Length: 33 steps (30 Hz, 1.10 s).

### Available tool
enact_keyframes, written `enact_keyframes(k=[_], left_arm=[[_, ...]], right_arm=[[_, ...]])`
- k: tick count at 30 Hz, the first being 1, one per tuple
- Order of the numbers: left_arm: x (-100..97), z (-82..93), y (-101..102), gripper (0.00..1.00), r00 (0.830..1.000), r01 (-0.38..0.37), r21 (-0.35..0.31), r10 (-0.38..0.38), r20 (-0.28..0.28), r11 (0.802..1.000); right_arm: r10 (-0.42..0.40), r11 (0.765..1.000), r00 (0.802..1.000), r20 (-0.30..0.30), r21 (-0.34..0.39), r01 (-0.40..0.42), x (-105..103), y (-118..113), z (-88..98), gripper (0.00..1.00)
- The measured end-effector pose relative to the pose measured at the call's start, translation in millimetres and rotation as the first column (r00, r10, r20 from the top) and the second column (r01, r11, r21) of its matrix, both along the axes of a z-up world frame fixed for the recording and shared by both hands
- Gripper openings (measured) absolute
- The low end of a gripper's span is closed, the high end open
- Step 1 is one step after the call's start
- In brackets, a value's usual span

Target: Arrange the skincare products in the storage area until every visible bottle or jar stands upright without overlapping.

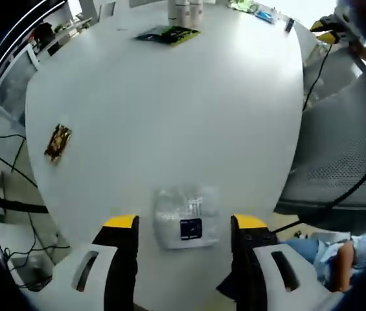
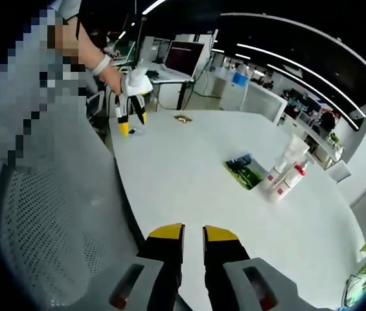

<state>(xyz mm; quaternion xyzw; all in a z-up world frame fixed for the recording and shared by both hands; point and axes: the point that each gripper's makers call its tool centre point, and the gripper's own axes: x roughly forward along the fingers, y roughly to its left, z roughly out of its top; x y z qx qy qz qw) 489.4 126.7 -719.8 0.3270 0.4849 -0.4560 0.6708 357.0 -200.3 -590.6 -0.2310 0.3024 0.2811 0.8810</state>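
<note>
1. Left gripper view: the left hand-held gripper has its jaws spread wide, with a clear pouch lying flat on the white bench right between the yellow tips. Can't tell if the tips touch it.
2. The pouch is see-through plastic with a dark label, near the bench's front edge.
3. Further out on the left there's a small gold-and-brown packet, well apart from the pouch.
4. At the far edge, a few white bottles stand upright, just behind a flat dark-and-green packet.
5. Right gripper view: the right hand-held gripper has its jaws nearly pressed together, just a thin gap, nothing in them.
6. Mid-bench in this view, the dark-green packet lies flat, with the bottles just beside it, white with red bits, upright.
7. Far back, the left gripper shows in a hand, pointing down at the bench edge.
</note>
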Motion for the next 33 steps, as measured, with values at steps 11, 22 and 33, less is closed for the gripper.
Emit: enact_keyframes(k=[11, 22, 33], left_arm=[[2.7, -0.4, -1, 0.38, 0.998, -0.048, -0.088, 0.051, 0.035, 0.995], [-1.1, -1.1, -5, 0.24, 0.998, -0.058, -0.080, 0.060, 0.026, 0.995], [-8.2, 20.7, -43, 0.02, 0.998, -0.054, -0.133, 0.059, 0.030, 0.990]], right_arm=[[0.009, 1.000, 1.000, -0.006, -0.001, -0.009, -1, 2, -1.1, 0.05], [0.004, 1.000, 1.000, 0.002, -0.008, -0.004, -1, 0, -0.1, 0.05], [0.001, 1.000, 1.000, 0.016, -0.023, 0.000, 0, -2, 0.9, 0.03]])
